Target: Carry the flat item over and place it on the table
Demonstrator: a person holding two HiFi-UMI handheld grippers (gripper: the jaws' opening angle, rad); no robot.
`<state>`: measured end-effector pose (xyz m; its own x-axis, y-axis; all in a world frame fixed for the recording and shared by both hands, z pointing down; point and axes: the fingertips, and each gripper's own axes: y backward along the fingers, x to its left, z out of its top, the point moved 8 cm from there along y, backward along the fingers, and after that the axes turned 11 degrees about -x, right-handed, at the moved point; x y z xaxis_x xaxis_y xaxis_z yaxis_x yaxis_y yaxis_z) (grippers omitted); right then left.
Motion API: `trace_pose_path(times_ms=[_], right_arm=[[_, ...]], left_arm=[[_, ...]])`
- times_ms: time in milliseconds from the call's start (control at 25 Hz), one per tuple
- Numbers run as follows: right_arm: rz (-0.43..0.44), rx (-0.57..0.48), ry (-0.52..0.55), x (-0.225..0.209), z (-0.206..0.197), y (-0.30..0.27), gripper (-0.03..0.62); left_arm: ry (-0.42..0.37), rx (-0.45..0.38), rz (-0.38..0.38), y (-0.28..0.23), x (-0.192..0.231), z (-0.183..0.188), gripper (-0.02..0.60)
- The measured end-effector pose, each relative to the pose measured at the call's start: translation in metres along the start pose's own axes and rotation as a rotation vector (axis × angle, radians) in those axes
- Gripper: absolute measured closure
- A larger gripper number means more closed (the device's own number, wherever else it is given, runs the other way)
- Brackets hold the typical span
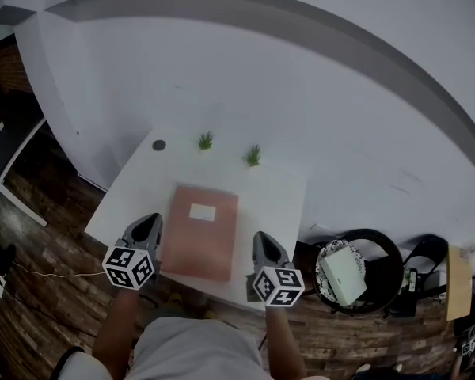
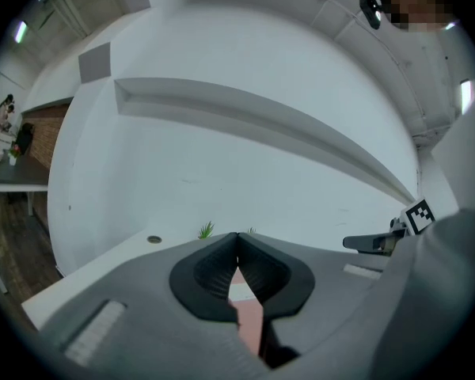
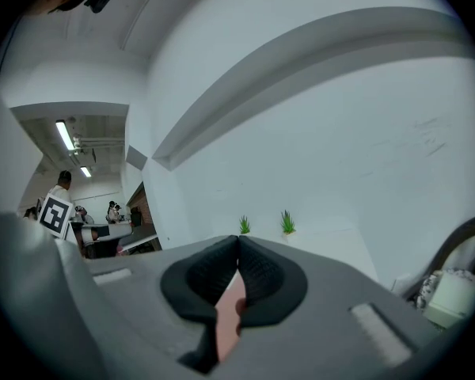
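Note:
A flat pinkish-brown item (image 1: 199, 236) with a white label (image 1: 202, 211) lies on the white table (image 1: 277, 196), its near end reaching over the table's front edge. My left gripper (image 1: 150, 222) is just left of the item's near corner, jaws shut with nothing between them. My right gripper (image 1: 261, 240) is just right of the item, also shut and empty. In the left gripper view the tips (image 2: 237, 236) meet and the pink item (image 2: 249, 315) shows in the gap below them. The right gripper view shows the same: shut tips (image 3: 237, 240), pink item (image 3: 228, 315) below.
Two small green plants (image 1: 206, 141) (image 1: 254, 156) and a dark round disc (image 1: 159, 145) stand at the table's far edge by the white wall. A black round seat holding a white box (image 1: 342, 274) stands right of the table. Wooden floor lies to the left.

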<state>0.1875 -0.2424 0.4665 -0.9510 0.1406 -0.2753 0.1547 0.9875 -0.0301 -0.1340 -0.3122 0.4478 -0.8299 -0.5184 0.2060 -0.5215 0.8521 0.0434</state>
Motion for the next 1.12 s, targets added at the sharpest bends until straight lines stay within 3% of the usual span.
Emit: trace_pose_path(times_ms=[1120], right_arm=[[0.07, -0.115, 0.099, -0.019, 0.057, 0.02, 0.591]], left_arm=[[-0.149, -0.165, 0.012, 0.008, -0.03, 0.06, 0.575]])
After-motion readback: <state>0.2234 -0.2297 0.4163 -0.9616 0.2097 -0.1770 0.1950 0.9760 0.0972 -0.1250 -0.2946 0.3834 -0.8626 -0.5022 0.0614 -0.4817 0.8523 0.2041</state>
